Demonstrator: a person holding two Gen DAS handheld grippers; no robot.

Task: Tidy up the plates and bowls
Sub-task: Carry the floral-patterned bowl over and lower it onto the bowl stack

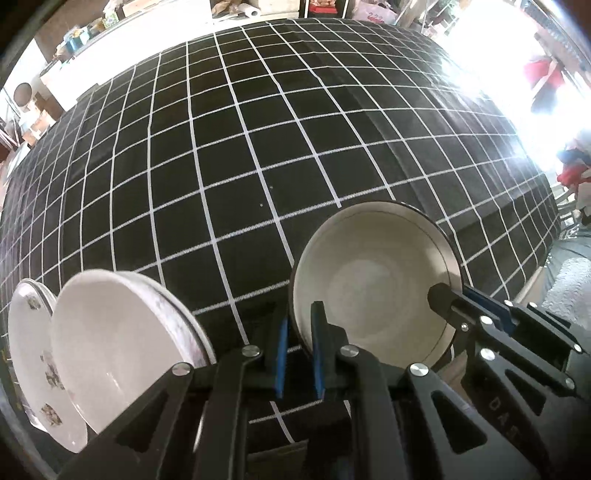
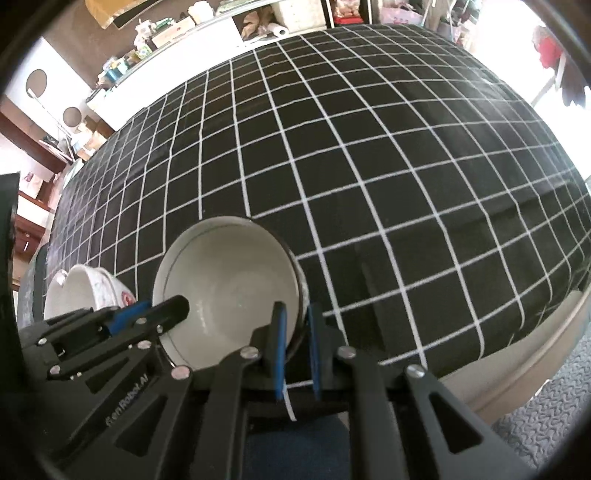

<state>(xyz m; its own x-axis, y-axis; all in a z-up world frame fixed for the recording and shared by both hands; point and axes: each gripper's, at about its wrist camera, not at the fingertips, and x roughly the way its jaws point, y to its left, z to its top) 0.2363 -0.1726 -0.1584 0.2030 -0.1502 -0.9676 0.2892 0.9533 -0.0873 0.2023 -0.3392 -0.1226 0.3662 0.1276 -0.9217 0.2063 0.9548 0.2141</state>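
Observation:
A cream bowl with a dark outside (image 1: 373,280) is held between both grippers above the checked tablecloth. My left gripper (image 1: 299,350) is shut on its left rim. My right gripper (image 2: 297,350) is shut on its right rim; the bowl shows in the right wrist view (image 2: 229,291) too. The right gripper also appears in the left wrist view (image 1: 454,299), and the left gripper in the right wrist view (image 2: 162,310). A white bowl (image 1: 114,347) and a patterned plate (image 1: 29,362) sit at the lower left, also seen in the right wrist view (image 2: 88,291).
The table is covered by a black cloth with white grid lines (image 1: 240,147). Its near edge and a grey textured floor mat (image 2: 546,417) show at the lower right. Shelves with boxes (image 2: 159,33) stand beyond the far edge.

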